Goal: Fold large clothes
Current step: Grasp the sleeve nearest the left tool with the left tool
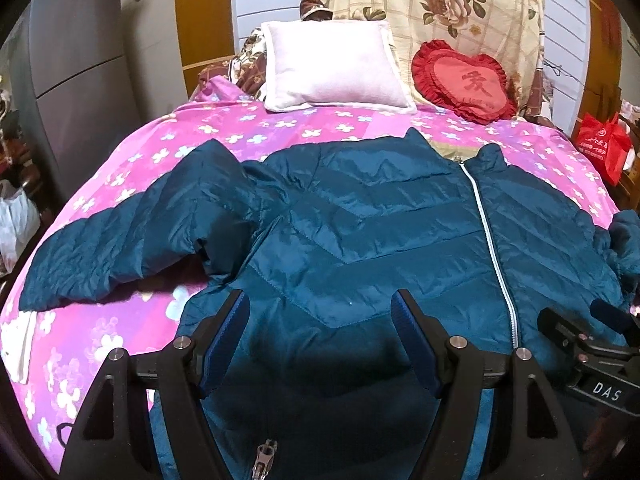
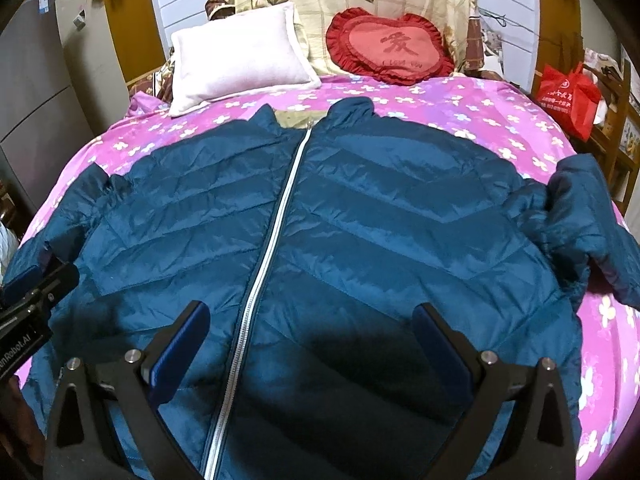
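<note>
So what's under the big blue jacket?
The blue jacket lies spread on a pink flowered bedsheet, which shows all around it. Whatever sits directly beneath the jacket's body is covered.

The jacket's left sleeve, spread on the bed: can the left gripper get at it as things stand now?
Probably yes: the left gripper is open, and the sleeve lies uncovered on the sheet.

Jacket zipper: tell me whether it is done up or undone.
Done up. On the jacket the zipper runs as one closed white line from collar to hem, both front panels joined.
</note>
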`<state>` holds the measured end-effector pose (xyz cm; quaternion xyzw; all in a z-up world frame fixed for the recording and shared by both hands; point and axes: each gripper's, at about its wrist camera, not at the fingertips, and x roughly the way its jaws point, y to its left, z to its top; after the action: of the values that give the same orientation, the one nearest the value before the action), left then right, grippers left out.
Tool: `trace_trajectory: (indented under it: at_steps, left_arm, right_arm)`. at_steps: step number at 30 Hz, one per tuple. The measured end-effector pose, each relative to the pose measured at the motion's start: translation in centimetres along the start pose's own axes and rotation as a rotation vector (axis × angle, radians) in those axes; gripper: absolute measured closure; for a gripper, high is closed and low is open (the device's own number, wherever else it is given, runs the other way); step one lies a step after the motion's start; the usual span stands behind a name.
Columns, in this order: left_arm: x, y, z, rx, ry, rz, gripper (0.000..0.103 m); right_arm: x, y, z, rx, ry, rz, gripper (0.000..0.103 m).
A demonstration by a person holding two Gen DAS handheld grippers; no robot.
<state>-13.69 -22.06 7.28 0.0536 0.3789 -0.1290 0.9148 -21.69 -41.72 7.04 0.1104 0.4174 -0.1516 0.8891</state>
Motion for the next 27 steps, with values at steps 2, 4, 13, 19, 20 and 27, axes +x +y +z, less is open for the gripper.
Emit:
trace_trajectory:
  at_steps: [2,4,13,19,20,27]
  left_arm:
    - [0.4,0.0,-0.1,0.000,0.005,-0.001,0.059]
    - [0.6,0.0,-0.1,0.001,0.005,0.002,0.059]
    - [1.3,0.9,0.3,-0.020,0.001,0.011,0.059]
    - [1.2,2.6,1.0,-0.036,-0.005,0.023,0.059]
    - [1.0,3.1,1.1,-0.039,-0.008,0.026,0.059]
    - [-0.8,12.1,2.5,-0.144,-0.048,0.044,0.059]
  right_arm:
    - [0.6,0.1,-0.1,0.002,0.011,0.002,0.001]
    - [1.0,0.2,-0.1,0.006,0.016,0.004,0.001]
    - [2.5,0.9,0.1,0.003,0.025,0.004,0.001]
    - [3.5,2.0,0.4,-0.020,0.020,-0.001,0.001]
    - [3.7,2.1,0.5,-0.023,0.020,-0.003,0.001]
    - [4.7,2.0,0.4,-0.018,0.032,0.002,0.000]
